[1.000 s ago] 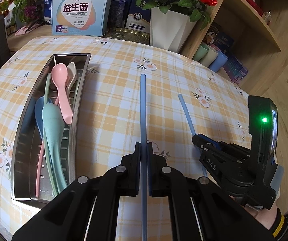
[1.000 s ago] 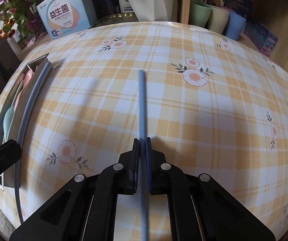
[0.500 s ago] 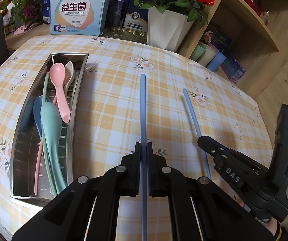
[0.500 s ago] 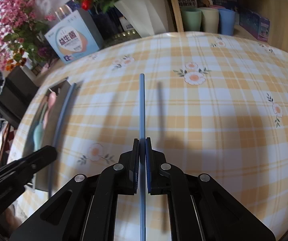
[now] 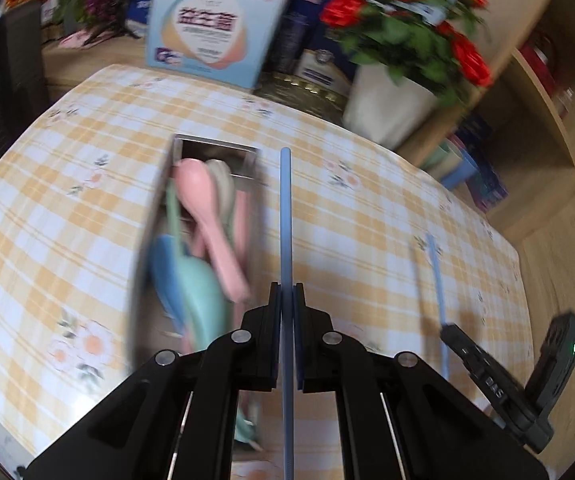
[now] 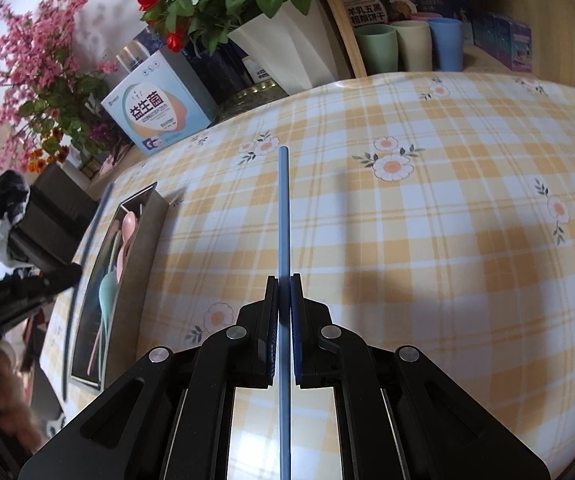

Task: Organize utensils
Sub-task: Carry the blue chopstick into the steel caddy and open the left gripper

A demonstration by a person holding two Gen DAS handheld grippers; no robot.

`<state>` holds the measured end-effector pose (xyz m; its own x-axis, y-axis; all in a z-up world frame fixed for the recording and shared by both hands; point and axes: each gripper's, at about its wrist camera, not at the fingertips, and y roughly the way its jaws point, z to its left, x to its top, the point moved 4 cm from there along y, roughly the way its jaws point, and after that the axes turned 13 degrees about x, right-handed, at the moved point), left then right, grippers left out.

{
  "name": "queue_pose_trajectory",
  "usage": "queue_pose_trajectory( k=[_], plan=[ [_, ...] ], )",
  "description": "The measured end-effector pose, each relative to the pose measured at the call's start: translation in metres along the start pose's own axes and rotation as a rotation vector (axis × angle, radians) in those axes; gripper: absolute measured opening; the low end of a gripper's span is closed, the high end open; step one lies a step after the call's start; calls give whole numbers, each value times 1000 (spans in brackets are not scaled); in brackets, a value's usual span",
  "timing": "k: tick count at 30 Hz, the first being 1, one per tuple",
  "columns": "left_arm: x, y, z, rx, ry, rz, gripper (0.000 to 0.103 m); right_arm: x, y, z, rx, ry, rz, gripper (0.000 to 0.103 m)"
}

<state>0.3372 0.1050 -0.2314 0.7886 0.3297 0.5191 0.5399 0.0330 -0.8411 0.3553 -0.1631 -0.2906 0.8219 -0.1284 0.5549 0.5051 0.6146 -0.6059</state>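
My left gripper (image 5: pixel 286 290) is shut on a blue chopstick (image 5: pixel 285 216) that points straight ahead, just right of the metal utensil tray (image 5: pixel 215 145). In the tray lie a pink spoon (image 5: pixel 203 200), a mint green spoon (image 5: pixel 203 300), a blue one and more handles. My right gripper (image 6: pixel 284 280) is shut on a second blue chopstick (image 6: pixel 283 208), held above the checked tablecloth. The tray (image 6: pixel 139 240) sits far to its left, with the left gripper (image 6: pixel 63 274) beside it. In the left wrist view the right gripper (image 5: pixel 449 330) shows low on the right.
Behind the table stand a pale blue printed box (image 5: pixel 211 28), a white pot of red roses (image 6: pixel 283 48) and pink flowers (image 6: pixel 35 64). Three cups (image 6: pixel 411 46) sit on a wooden shelf at the back right. A hand (image 6: pixel 3 384) holds the left gripper.
The left gripper has swung left with its chopstick, so the tray now lies close under it. The right gripper has risen and tilted with its chopstick, showing more of the shelf and flowers.
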Motion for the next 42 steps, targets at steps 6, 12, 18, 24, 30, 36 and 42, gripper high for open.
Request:
queue_pose_trajectory(
  k=[6, 12, 18, 24, 30, 36, 42],
  plan=[
    [14, 19, 29, 78, -15, 44, 6, 1, -2, -9, 8, 27, -12, 6],
    [13, 34, 36, 147, 0, 65, 6, 1, 0, -15, 11, 46, -8, 6],
    [9, 45, 40, 193, -4, 94, 6, -1, 0, -21, 5, 62, -3, 6],
    [9, 47, 42, 208, 12, 96, 6, -2, 1, -21, 4, 65, 3, 6],
    [10, 49, 43, 196, 10, 103, 6, -3, 1, -20, 7, 65, 7, 6],
    [14, 51, 44, 192, 21, 109, 6, -2, 0, -21, 9, 73, 0, 6],
    [16, 53, 42, 174, 51, 117, 6, -3, -1, -21, 12, 75, -1, 6]
  ],
)
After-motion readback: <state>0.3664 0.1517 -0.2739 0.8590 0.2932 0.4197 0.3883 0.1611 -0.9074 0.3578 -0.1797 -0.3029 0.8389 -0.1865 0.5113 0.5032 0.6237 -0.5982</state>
